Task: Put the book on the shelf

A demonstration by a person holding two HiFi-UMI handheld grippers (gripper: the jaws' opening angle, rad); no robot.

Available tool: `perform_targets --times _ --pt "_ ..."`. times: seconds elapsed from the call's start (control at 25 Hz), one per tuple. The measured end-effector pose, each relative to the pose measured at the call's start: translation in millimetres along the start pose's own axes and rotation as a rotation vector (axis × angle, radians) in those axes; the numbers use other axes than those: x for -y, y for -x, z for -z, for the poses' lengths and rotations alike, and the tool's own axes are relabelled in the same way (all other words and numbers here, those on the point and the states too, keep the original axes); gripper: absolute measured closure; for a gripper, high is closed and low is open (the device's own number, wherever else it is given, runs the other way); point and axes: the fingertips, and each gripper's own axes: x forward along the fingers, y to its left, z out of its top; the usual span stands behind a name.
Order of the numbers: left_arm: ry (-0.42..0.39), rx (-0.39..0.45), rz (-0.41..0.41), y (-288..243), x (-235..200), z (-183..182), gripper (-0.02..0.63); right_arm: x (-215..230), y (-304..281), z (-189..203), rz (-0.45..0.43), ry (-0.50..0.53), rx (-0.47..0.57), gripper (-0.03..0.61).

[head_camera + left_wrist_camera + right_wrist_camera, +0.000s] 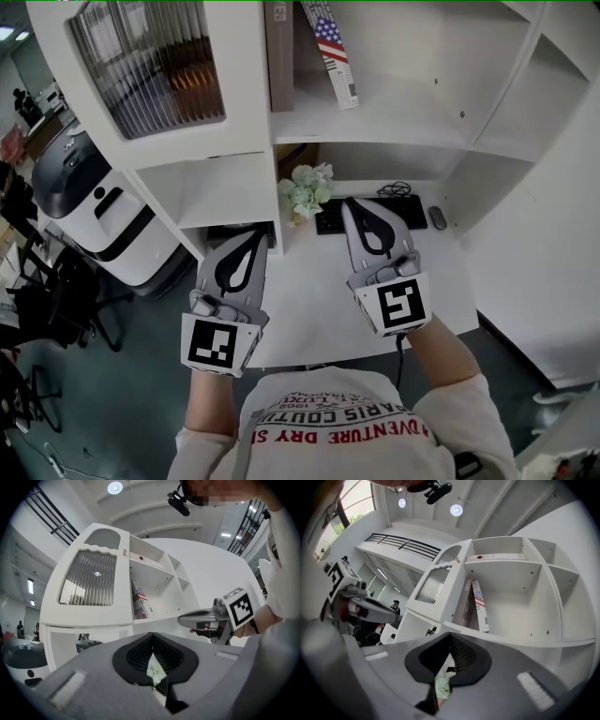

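Two books stand in the white shelf's (412, 108) upper compartment: a brown one (279, 56) upright and a flag-spined one (335, 52) leaning against it. The flag-spined book also shows in the left gripper view (139, 603) and the right gripper view (480, 605). My left gripper (253, 236) (151, 634) hovers over the desk's left edge, jaws together with nothing between them. My right gripper (354, 204) (450, 634) hangs over the desk in front of the keyboard, also shut and empty. Both sit well below the books' compartment.
On the white desk (309, 300) lie a black keyboard (375, 214), a mouse (437, 217) and a bunch of pale flowers (307, 190). A ribbed-glass cabinet door (150, 66) is left of the books. A white and black machine (84, 202) stands on the floor at left.
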Motion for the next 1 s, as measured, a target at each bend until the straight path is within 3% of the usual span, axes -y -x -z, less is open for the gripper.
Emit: perform_targets --times 0.28,0.72,1.0 --pt "0.02 -0.028 0.002 6.6 1.8 16.9 0.609 -17.4 26.2 43.1 -0.007 -0.1 -0.054 0.578" --pt "0.027 -0.054 -0.026 10.0 -8.0 26.7 0.609 -22.6 25.1 47.9 -0.04 -0.145 -0.044 0.578" --pt "0.032 -0.07 -0.032 9.4 -11.7 35.2 0.609 -20.3 19.5 55.9 -0.035 -0.232 -0.068 0.578"
